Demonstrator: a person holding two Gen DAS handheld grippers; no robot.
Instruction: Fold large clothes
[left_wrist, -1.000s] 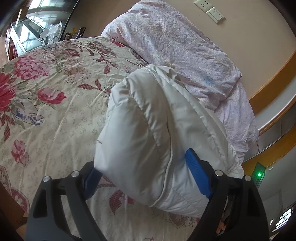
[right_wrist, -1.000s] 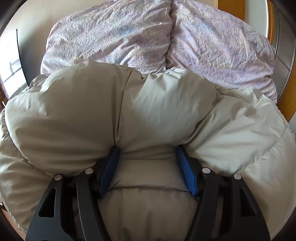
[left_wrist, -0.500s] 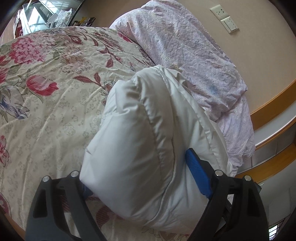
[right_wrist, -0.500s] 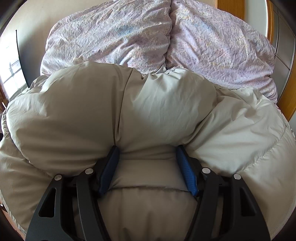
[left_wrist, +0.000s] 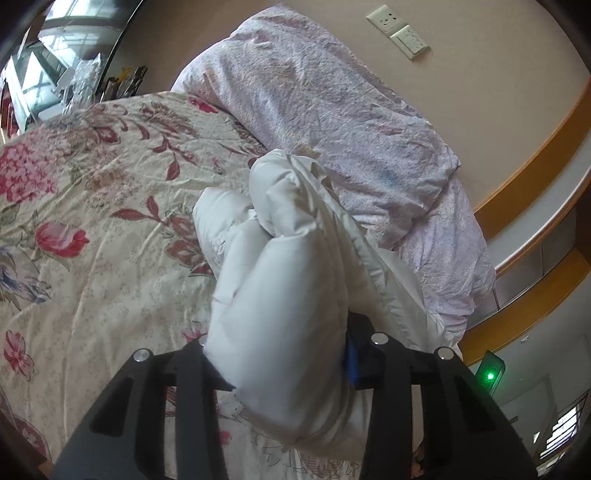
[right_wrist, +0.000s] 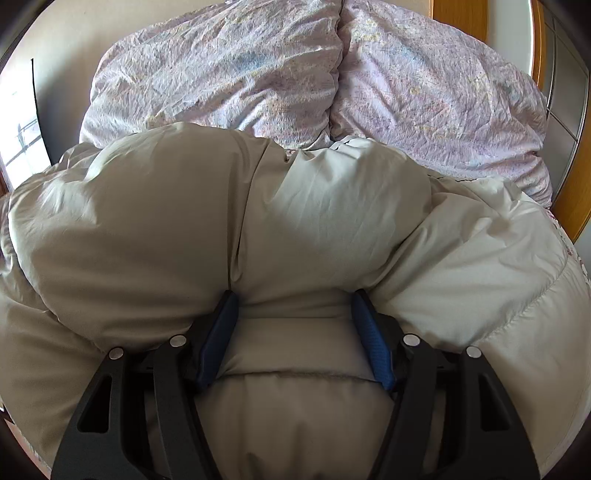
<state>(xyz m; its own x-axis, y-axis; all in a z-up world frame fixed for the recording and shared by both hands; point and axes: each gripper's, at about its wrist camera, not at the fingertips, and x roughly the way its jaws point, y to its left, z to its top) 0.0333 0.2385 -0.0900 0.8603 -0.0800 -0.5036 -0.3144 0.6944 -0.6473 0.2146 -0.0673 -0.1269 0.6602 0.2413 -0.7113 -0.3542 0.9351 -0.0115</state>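
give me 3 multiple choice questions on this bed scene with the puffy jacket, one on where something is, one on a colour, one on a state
1. Where do the lilac pillows lie relative to the puffy jacket?
A. beyond it, at the head of the bed
B. on top of it
C. on the floor

2. What colour are the pads of the right gripper?
A. red
B. blue
C. yellow

3. What is the left gripper doing?
A. hanging open over bare sheet
B. shut on a pillow
C. shut on a bunched part of the jacket

Answers:
1 A, the pillows sit past the jacket against the wall.
2 B, blue pads flank the padded fabric.
3 C, the jaws have just been closing and the white fabric bulges out between them above the floral bedspread.
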